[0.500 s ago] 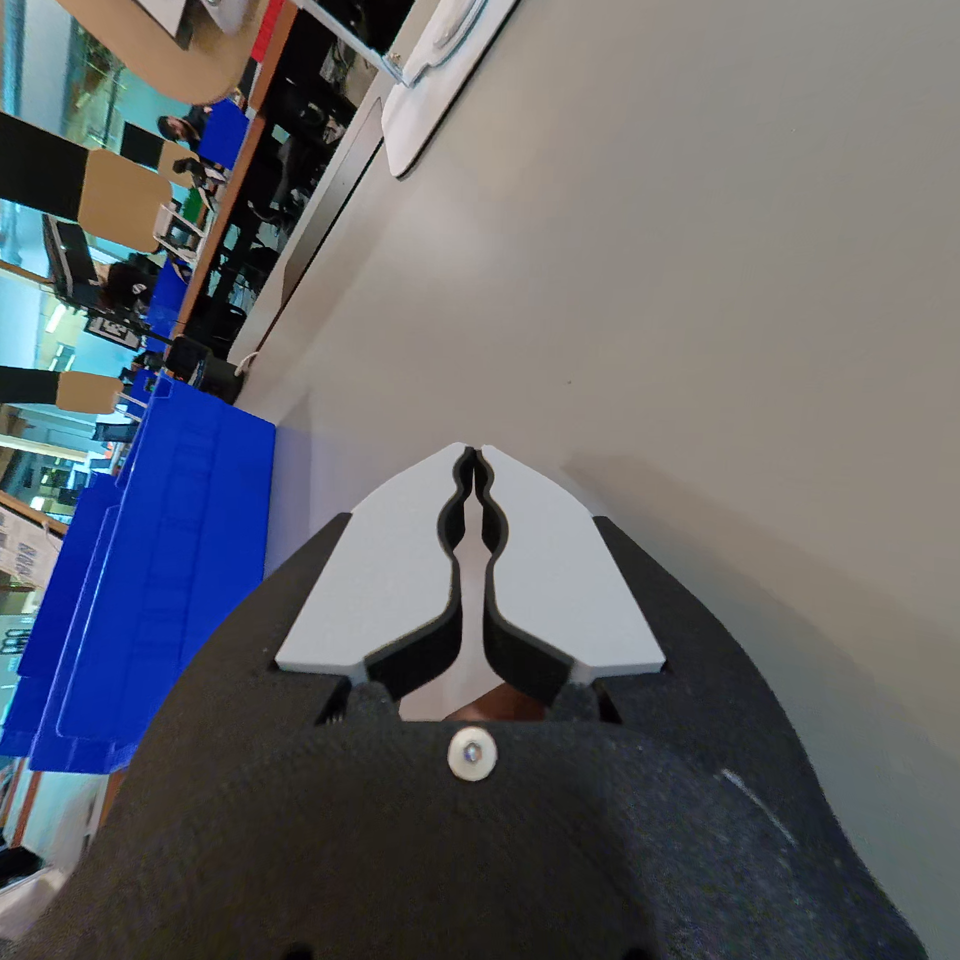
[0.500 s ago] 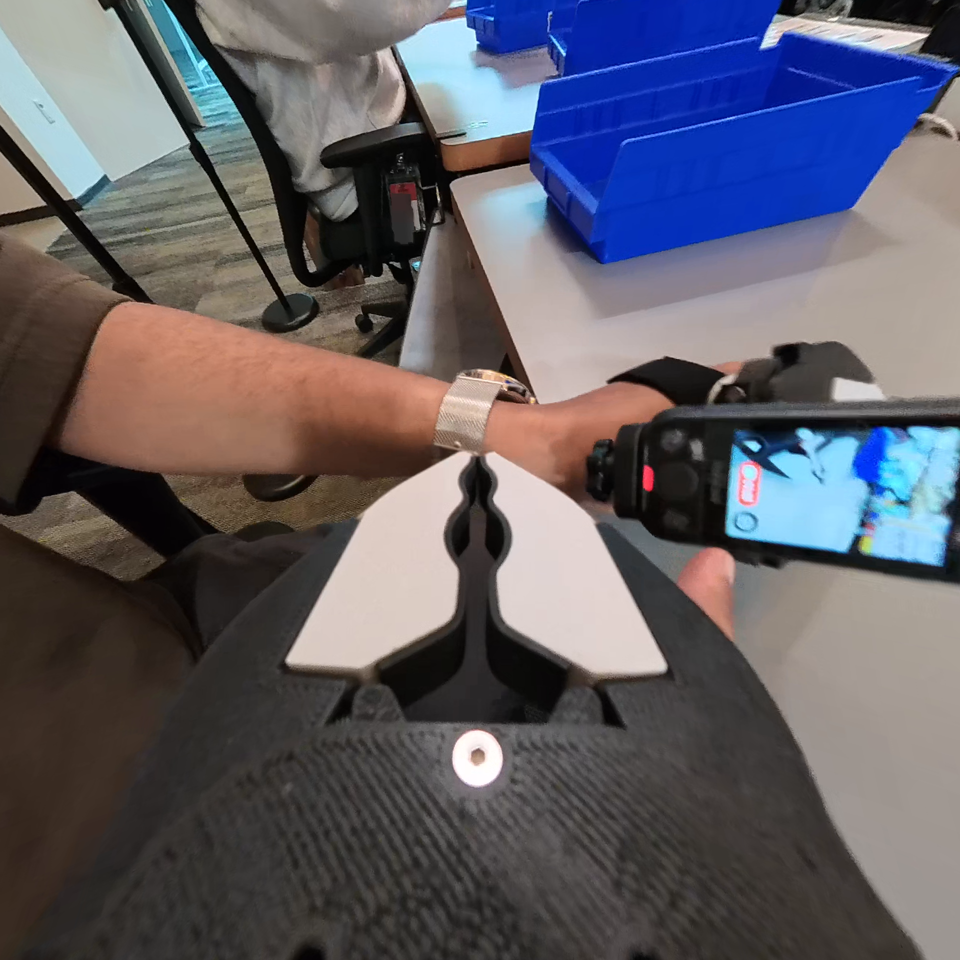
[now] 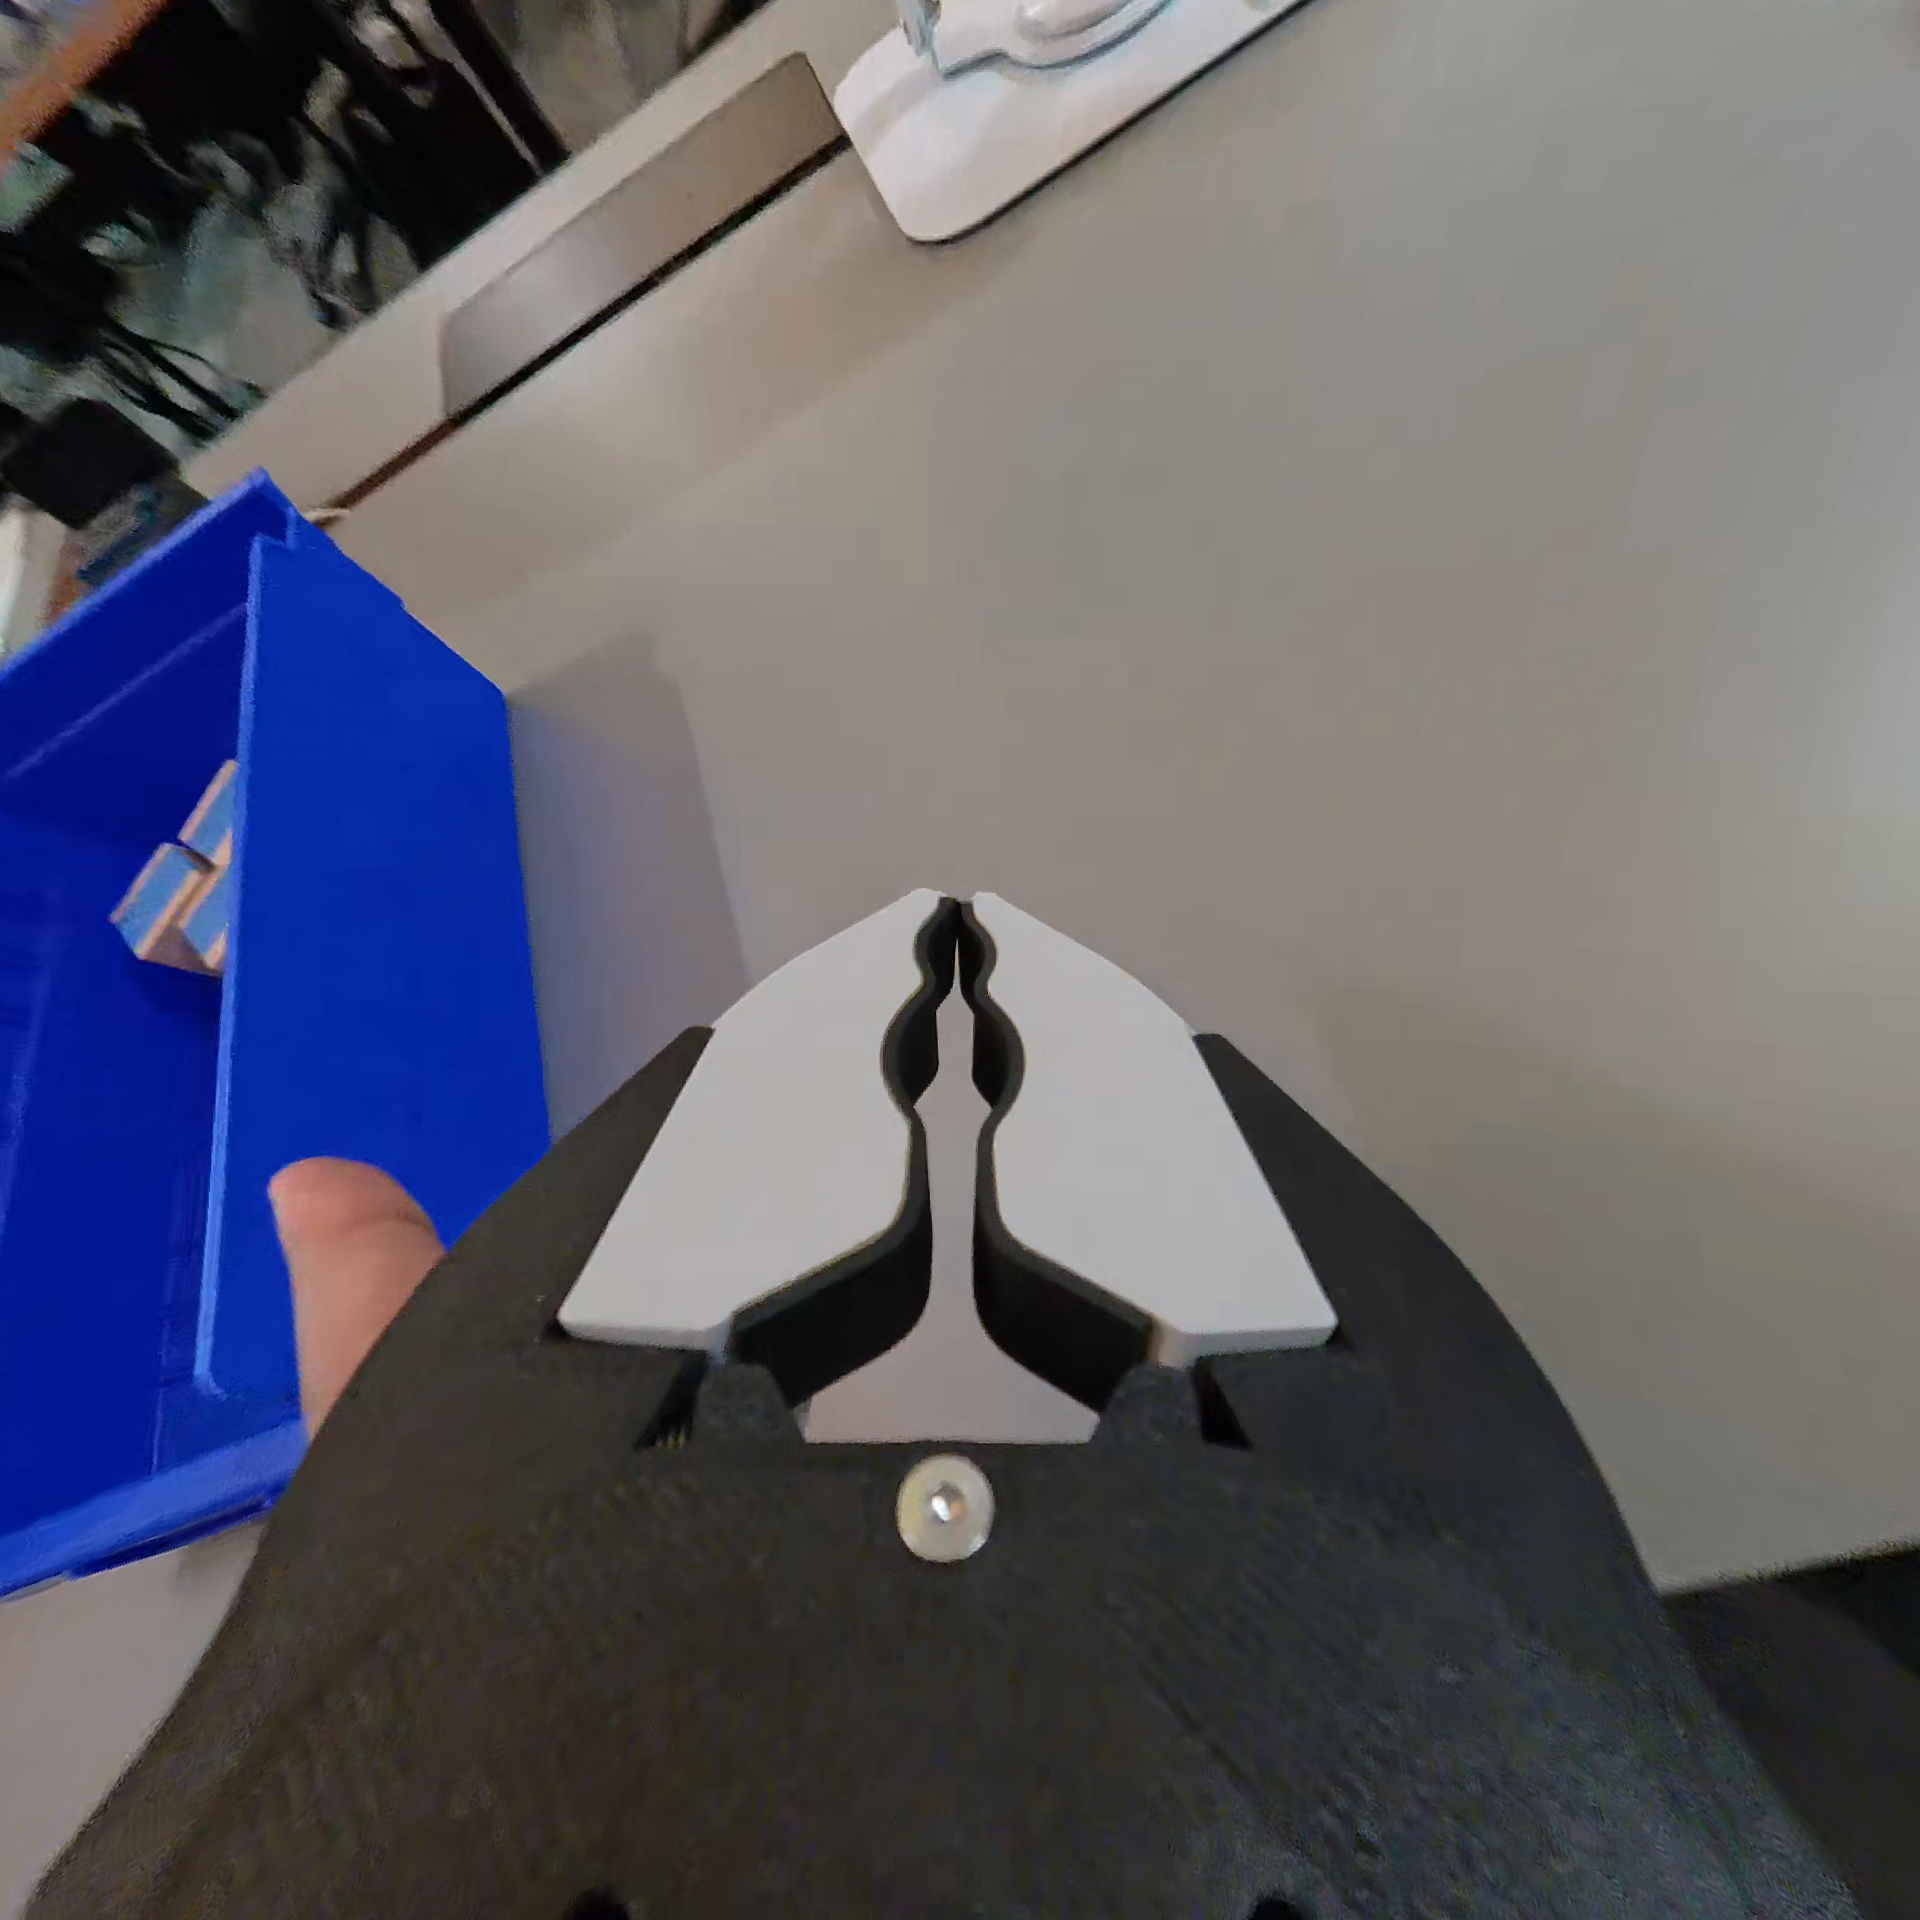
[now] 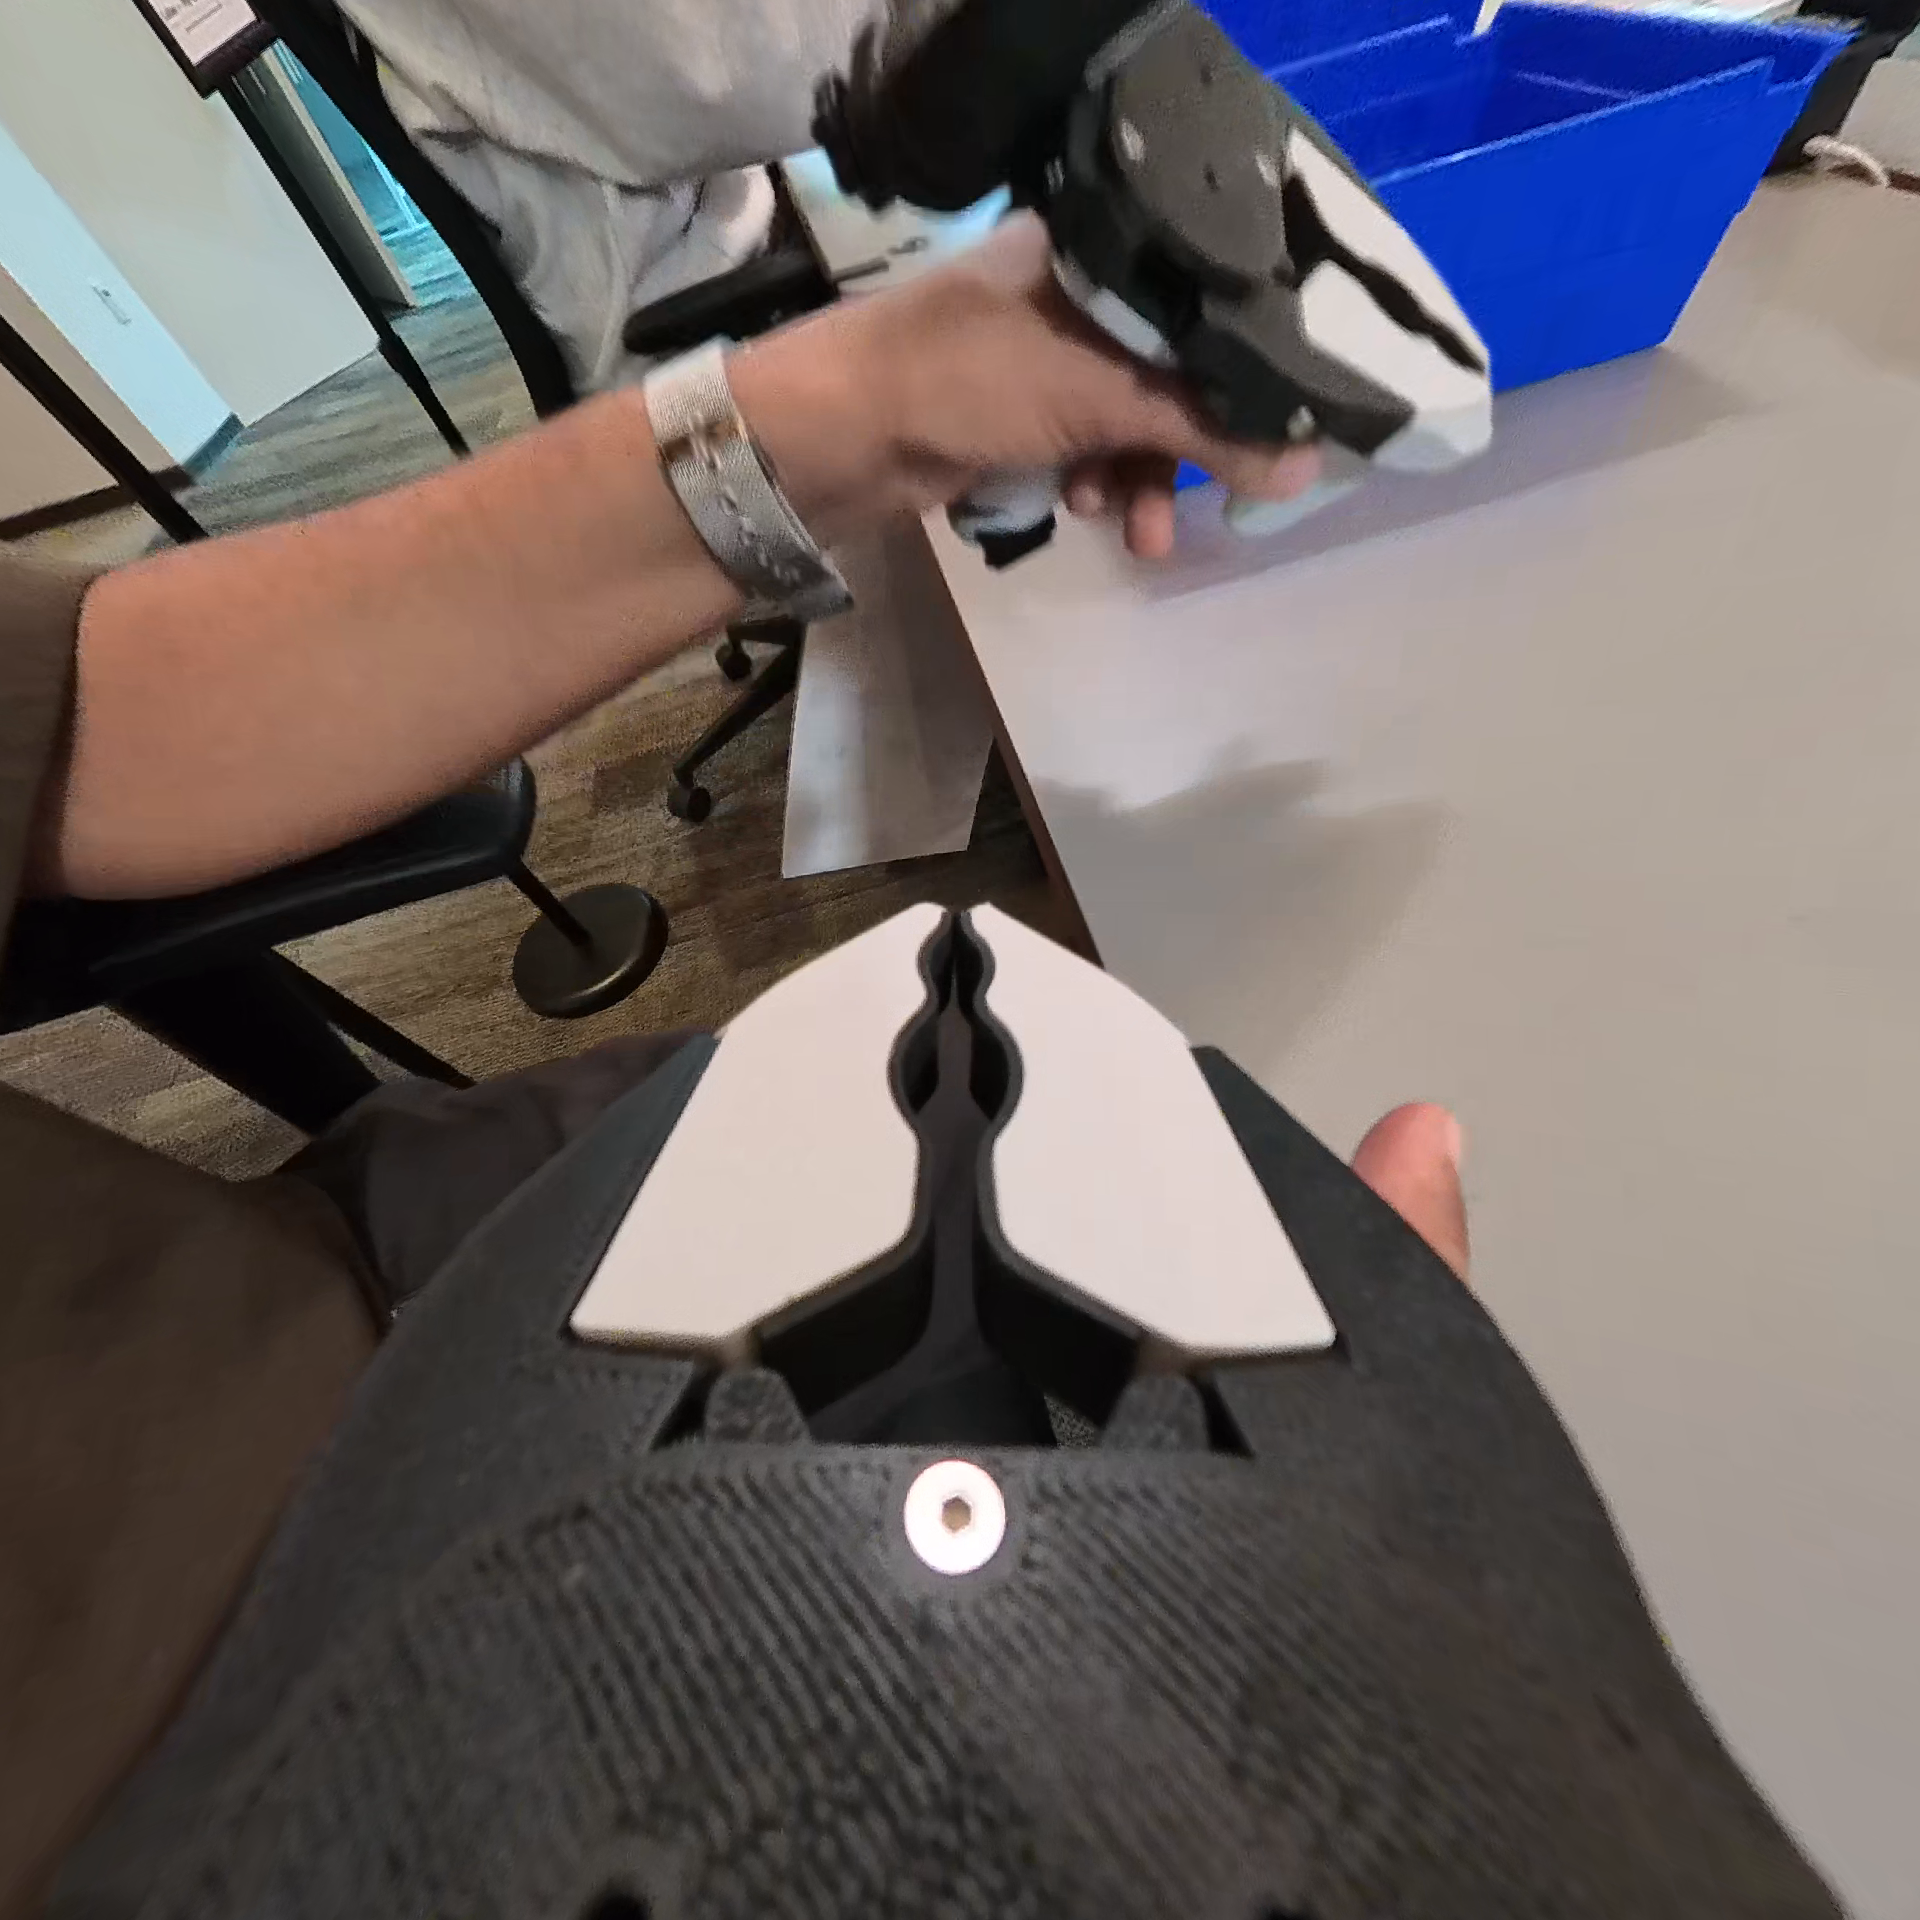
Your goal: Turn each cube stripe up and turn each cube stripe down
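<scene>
**Reaching for the cubes in the bin**

Starting with the biggest thing, we have one grey table [image 3: 1351,623] under both tools, and one blue bin [image 3: 343,935] at its left side in the left wrist view. The right wrist view shows that bin [image 4: 1558,208] farther off, with more blue behind it, which we cannot count.

Next in size are our two grippers. The left gripper [image 3: 954,914] hangs over bare table just beside the bin wall, its fingers together at the tips with nothing between them. The right gripper [image 4: 956,925] sits near the table's edge, fingers likewise together and empty. From there we also see the left gripper [image 4: 1455,353] raised near the bin, blurred.

Smallest are the cubes [image 3: 182,899]: pale striped blocks inside the bin, touching each other. We count two, perhaps more hidden by the wall; which way the stripes face is hard to tell.

We judge the turning not yet begun: this is the approach. Next we need to part the left fingers, reach over the wall and close on one cube squarely.
</scene>
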A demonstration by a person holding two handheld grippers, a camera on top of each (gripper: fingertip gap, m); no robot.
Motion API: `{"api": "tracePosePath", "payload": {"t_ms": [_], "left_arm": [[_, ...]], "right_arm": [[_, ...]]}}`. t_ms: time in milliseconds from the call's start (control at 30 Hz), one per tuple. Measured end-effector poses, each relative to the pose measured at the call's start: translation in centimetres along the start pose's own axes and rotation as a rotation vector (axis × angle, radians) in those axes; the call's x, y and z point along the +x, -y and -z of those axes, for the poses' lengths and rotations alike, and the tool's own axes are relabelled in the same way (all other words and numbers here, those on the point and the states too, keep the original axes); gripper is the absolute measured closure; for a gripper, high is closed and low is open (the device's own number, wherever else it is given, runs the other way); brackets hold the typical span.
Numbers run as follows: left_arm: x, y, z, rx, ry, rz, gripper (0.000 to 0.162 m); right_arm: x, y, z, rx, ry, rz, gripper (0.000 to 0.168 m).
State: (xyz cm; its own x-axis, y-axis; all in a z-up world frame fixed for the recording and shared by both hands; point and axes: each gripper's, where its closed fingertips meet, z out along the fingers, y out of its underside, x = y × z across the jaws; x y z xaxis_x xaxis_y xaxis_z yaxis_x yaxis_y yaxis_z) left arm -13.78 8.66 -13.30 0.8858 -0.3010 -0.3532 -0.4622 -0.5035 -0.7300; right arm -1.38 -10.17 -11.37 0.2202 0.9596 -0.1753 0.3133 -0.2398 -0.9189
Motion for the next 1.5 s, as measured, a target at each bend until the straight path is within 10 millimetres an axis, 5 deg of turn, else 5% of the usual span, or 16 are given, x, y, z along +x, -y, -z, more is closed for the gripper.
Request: {"api": "tracePosePath", "payload": {"t_ms": [367, 733, 1500], "left_arm": [[-5.9, -0.8, 1.1, 0.000, -0.034, 0.151, 0.162], [-6.1, 0.5, -0.3, 0.029, -0.093, 0.254, 0.162], [-4.2, 0.3, -0.2, 0.025, -0.130, 0.252, 0.162]], "right_arm": [[-0.3, -1.2, 1.7, -0.033, -0.078, 0.025, 0.168], [0.8, -1.3, 5.3, 0.011, -0.174, -0.004, 0.168], [1.4, -2.1, 4.6, -0.028, -0.189, 0.011, 0.168]]}}
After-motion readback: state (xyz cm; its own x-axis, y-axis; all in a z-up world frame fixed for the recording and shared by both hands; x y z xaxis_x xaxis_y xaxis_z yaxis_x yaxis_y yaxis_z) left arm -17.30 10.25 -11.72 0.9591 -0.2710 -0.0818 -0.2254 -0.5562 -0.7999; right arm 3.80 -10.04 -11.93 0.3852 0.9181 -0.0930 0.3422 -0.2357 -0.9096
